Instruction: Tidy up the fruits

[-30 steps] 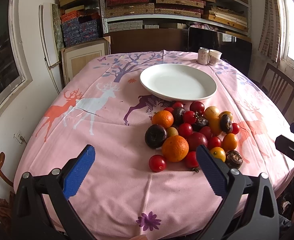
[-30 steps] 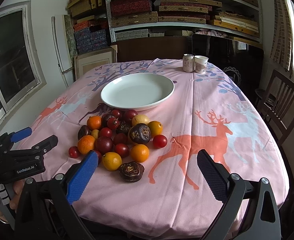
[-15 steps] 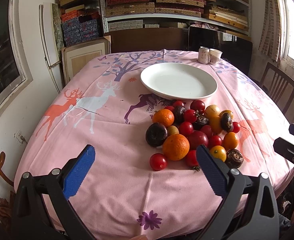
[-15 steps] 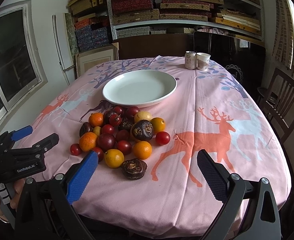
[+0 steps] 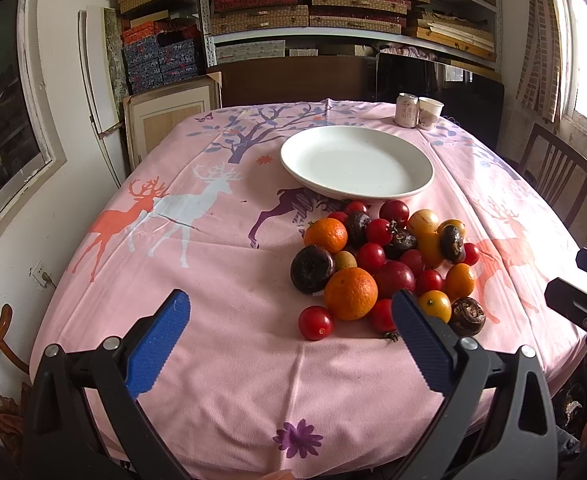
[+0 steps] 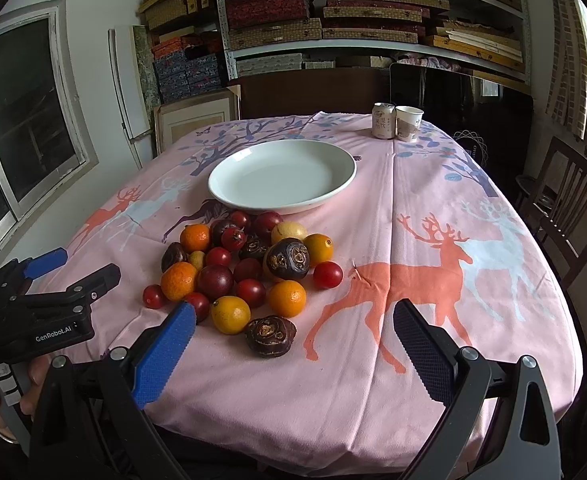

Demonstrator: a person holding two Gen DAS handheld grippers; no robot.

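A pile of fruit (image 5: 389, 264) lies on the pink deer-print tablecloth: oranges, red cherry tomatoes, dark wrinkled passion fruits, yellow ones. It also shows in the right wrist view (image 6: 245, 276). An empty white plate (image 5: 357, 164) (image 6: 281, 176) sits just behind the pile. My left gripper (image 5: 289, 332) is open and empty, near the table's front edge, with a red tomato (image 5: 315, 323) and a large orange (image 5: 350, 294) between its fingers' line. My right gripper (image 6: 293, 344) is open and empty, a dark passion fruit (image 6: 270, 336) just ahead of it.
A drink can (image 6: 384, 121) and a paper cup (image 6: 408, 123) stand at the table's far side. A wooden chair (image 6: 565, 208) is at the right. Shelves of boxes (image 6: 333, 20) fill the back wall. The left gripper (image 6: 49, 304) shows at left in the right wrist view.
Both grippers have moved slightly forward and closer to the fruit pile. Both stay open. No fruit has moved.
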